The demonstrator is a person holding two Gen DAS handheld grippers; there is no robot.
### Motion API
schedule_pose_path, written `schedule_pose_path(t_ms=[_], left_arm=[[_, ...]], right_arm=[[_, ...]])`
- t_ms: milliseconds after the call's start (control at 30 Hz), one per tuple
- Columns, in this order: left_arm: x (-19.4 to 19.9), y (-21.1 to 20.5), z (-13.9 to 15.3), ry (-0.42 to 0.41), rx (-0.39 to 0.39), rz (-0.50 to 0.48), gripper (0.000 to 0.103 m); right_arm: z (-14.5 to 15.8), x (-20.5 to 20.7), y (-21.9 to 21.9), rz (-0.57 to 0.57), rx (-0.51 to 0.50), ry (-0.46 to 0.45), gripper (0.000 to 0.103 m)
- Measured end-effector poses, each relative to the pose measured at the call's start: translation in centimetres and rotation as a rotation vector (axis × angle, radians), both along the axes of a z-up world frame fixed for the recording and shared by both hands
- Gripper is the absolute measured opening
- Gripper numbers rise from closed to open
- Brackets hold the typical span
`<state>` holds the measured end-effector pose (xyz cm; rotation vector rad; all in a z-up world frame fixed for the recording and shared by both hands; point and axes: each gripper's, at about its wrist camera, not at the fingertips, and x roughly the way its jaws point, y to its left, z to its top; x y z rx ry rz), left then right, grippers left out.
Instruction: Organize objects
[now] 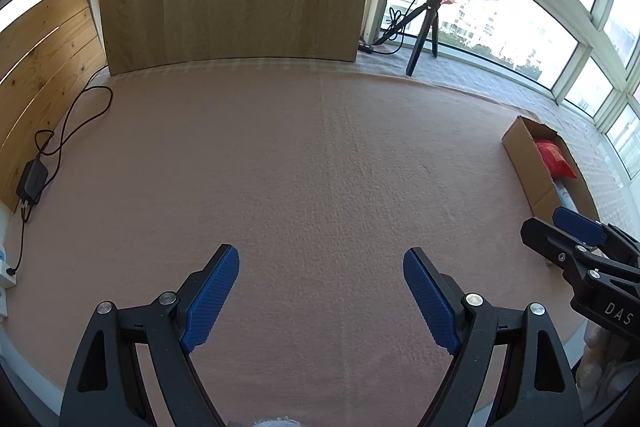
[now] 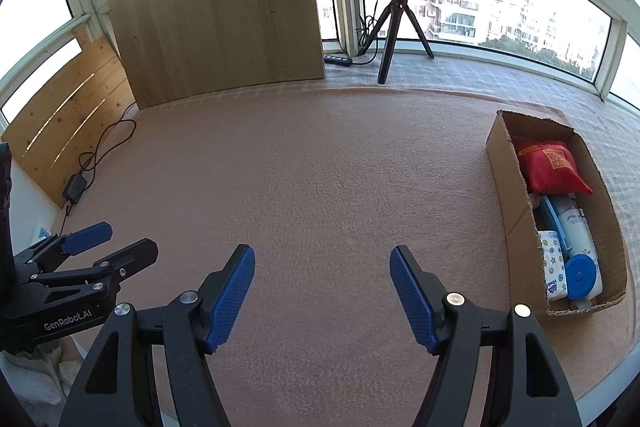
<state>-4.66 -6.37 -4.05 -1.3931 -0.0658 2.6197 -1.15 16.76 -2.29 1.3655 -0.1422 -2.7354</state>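
Observation:
A cardboard box [image 2: 504,163] lies on the pink cloth at the right. Inside it are a red pouch [image 2: 550,167], a white and blue bottle [image 2: 578,235] with a blue cap, and a small patterned packet [image 2: 554,267]. In the left wrist view the same cardboard box [image 1: 528,167] shows only the red pouch [image 1: 556,159] clearly. My right gripper [image 2: 322,267] hovers open over bare cloth, left of the box, holding nothing. Over the cloth's middle my left gripper [image 1: 320,267] is open and empty too. Each gripper appears at the edge of the other's view.
A wooden board [image 2: 216,11] leans at the back, and a slatted wood panel [image 2: 68,131] at the left. A ring light on a tripod [image 2: 400,7] stands by the windows. A black power adapter [image 1: 32,183] with its cable lies at the left edge.

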Motion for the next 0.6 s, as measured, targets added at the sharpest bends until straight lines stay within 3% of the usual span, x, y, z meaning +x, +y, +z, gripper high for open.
schedule_pose_path(t_ms=[600], left_arm=[[-0.35, 0.34, -0.01, 0.002, -0.004, -0.006, 0.087]], right_arm=[[-0.05, -0.06, 0.06, -0.006, -0.001, -0.004, 0.066]])
